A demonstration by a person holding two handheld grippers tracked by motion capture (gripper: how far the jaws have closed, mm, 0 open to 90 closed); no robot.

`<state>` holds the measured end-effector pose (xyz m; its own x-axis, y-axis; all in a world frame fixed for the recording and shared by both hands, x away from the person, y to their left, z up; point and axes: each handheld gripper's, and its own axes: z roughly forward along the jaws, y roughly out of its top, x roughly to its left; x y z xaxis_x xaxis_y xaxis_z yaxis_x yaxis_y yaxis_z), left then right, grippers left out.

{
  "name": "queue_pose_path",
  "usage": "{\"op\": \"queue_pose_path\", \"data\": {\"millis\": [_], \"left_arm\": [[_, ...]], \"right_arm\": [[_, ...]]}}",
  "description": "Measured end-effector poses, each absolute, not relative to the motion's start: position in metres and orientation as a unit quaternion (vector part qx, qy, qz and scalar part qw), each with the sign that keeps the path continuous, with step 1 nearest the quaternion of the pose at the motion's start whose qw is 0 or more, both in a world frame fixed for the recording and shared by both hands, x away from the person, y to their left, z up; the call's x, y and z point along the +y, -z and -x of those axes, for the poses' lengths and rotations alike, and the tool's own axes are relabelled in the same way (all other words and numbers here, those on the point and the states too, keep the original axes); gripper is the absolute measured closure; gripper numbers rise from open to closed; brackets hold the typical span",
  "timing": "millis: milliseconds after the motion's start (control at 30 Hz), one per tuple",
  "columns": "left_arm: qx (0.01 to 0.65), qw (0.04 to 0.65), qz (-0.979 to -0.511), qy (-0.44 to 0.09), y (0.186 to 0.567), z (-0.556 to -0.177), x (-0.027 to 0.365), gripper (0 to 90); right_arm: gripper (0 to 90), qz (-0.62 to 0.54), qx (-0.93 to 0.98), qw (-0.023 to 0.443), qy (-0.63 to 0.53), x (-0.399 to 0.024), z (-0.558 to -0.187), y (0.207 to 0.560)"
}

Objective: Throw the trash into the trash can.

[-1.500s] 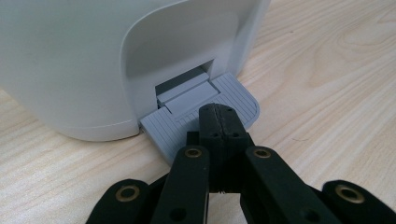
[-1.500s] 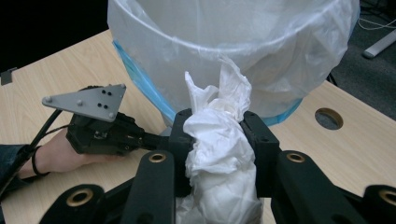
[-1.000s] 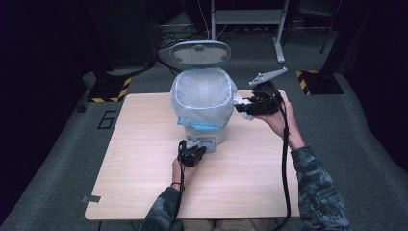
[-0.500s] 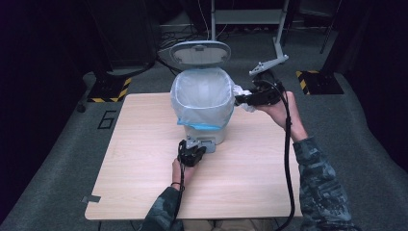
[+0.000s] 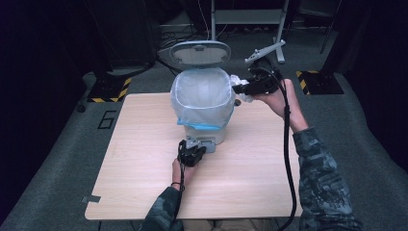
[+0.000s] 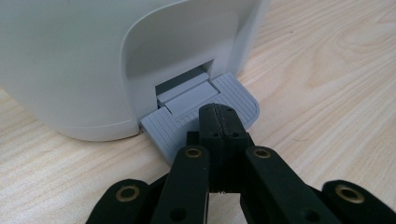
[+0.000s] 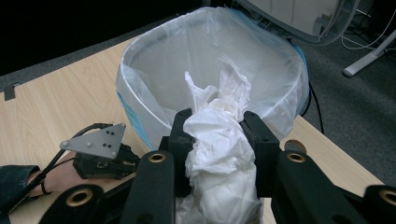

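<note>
Your bin [image 5: 204, 113] stands at the middle of the table [image 5: 144, 192], toward its far edge, and it is ready to take the waste: the lid [image 5: 200, 52] is tipped up behind the rim and the clear liner [image 7: 261, 60] is spread open over the mouth. From what shows, the liner has nothing in it yet.

Your left tongs [image 6: 217, 122] are pressed together with nothing between them, tip down on the grey pedal [image 6: 187, 123] at the foot of the bin on your side. By my reading that push is what props the lid open, so ease off only when the drop is made.

Your right tongs [image 7: 215, 135] are clamped on a wad of white paper [image 7: 219, 149]. In the high view the wad [image 5: 243, 89] sits just right of the bin's rim, at about rim height and outside the mouth. So the pick-up is done and the carry is nearly done. What is left, as I judge it: bring the wad over the opening, part the tongs, let it fall into the liner, then release the pedal so the lid comes down.

As for writing, a large figure 6 [image 5: 106, 119] is marked on the floor left of the bin, beside the table's far left corner. I see no brand or label on the bin, the liner or the paper.
</note>
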<state>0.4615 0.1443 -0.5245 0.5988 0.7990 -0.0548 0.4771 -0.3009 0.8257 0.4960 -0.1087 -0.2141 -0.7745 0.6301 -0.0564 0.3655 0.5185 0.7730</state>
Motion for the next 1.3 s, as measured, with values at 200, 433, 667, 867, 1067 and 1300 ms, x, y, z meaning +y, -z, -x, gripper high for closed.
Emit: {"op": "queue_pose_path", "data": {"millis": [200,433,667,867,1067,1300], "left_arm": [[0.406,0.429,-0.785,-0.187,0.524,-0.461,0.144,90.0],[0.406,0.43,-0.784,-0.188,0.525,-0.461,0.144,90.0],[0.405,0.427,-0.786,-0.187,0.524,-0.461,0.144,90.0],[0.406,0.427,-0.786,-0.187,0.524,-0.461,0.144,90.0],[0.406,0.428,-0.786,-0.187,0.524,-0.461,0.144,90.0],[0.406,0.427,-0.786,-0.187,0.524,-0.461,0.144,90.0]], "right_arm": [[68.9,-0.285,0.858,0.172,-0.392,-0.099,-0.5,0.201],[68.9,-0.279,0.865,0.172,-0.38,-0.086,-0.509,0.191],[68.8,-0.274,0.873,0.165,-0.369,-0.07,-0.519,0.187],[68.7,-0.269,0.882,0.159,-0.352,-0.055,-0.53,0.189],[68.6,-0.271,0.89,0.15,-0.335,-0.037,-0.544,0.194],[68.4,-0.272,0.894,0.143,-0.327,-0.024,-0.554,0.202]]}}
